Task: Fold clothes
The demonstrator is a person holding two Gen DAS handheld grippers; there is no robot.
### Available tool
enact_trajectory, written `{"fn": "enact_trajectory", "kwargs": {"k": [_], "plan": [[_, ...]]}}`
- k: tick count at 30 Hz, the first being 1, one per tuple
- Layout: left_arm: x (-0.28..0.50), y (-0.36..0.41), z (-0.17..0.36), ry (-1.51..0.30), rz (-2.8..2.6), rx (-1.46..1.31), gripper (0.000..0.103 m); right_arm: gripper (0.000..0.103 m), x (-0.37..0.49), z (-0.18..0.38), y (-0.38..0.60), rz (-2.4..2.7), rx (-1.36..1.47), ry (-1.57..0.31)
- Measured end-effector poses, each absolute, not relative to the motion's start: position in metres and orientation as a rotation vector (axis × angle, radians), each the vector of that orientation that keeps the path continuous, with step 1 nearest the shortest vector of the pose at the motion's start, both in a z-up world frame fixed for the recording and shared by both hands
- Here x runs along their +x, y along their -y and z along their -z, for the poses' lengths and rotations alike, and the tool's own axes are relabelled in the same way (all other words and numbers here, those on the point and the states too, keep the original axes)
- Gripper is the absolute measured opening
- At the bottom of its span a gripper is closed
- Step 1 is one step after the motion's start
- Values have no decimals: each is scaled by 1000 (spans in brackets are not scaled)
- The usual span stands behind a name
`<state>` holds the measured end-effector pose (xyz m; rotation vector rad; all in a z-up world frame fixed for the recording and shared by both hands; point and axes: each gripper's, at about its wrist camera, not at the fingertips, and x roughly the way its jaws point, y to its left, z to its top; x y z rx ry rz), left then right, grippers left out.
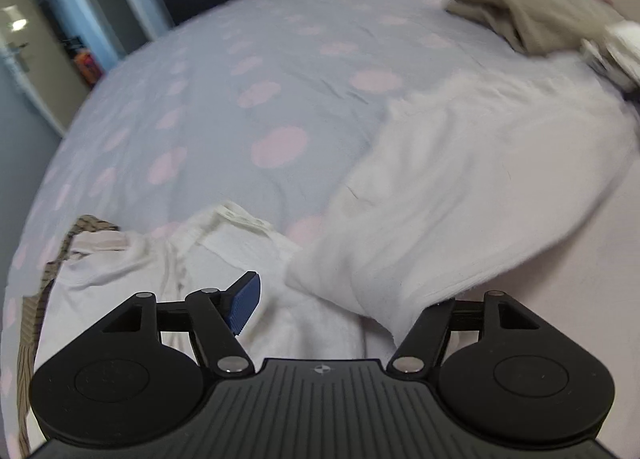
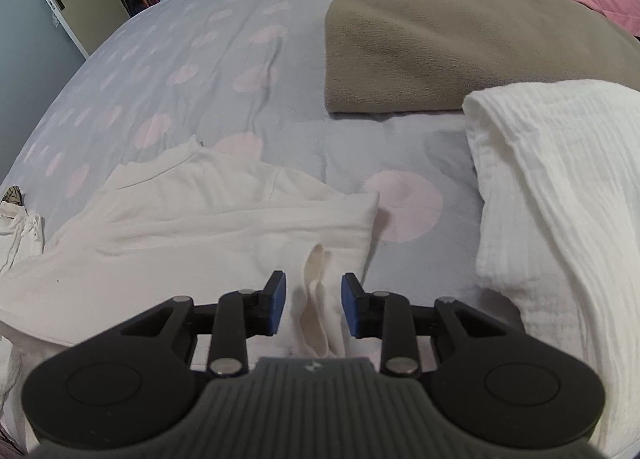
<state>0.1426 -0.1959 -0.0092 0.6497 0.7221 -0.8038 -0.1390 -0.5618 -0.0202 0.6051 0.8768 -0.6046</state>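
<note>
Blue pads of the right hand-held gripper [image 2: 313,305] stand apart, angled down at the bed, straddling a raised fold of the white cotton garment [image 2: 208,215] without pressing it. The left hand-held gripper [image 1: 344,307], also tilted down, is spread wide with nothing gripped; white cloth hides its right pad. The garment lies rumpled on the grey bedspread with pink dots [image 2: 224,71], near a folded taupe fleece [image 2: 440,43].
</note>
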Motion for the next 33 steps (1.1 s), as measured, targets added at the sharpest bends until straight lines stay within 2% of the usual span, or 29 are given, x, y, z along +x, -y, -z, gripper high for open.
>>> {"fn": "enact_trajectory", "kwargs": {"k": [4,9,15,26,33], "plan": [[137,199,8,-679,787,540,65,34,-133,22,561,601,599,-886],[136,200,18,-794,794,439,68,34,-128,19,554,586,582,-886],[127,196,24,-910,840,586,68,34,-130,18,552,587,582,-880],[190,155,-11,-1060,887,114,68,34,-137,15,556,606,585,-876],[211,155,-22,-1070,924,16,68,34,-136,15,562,615,590,-869]]}}
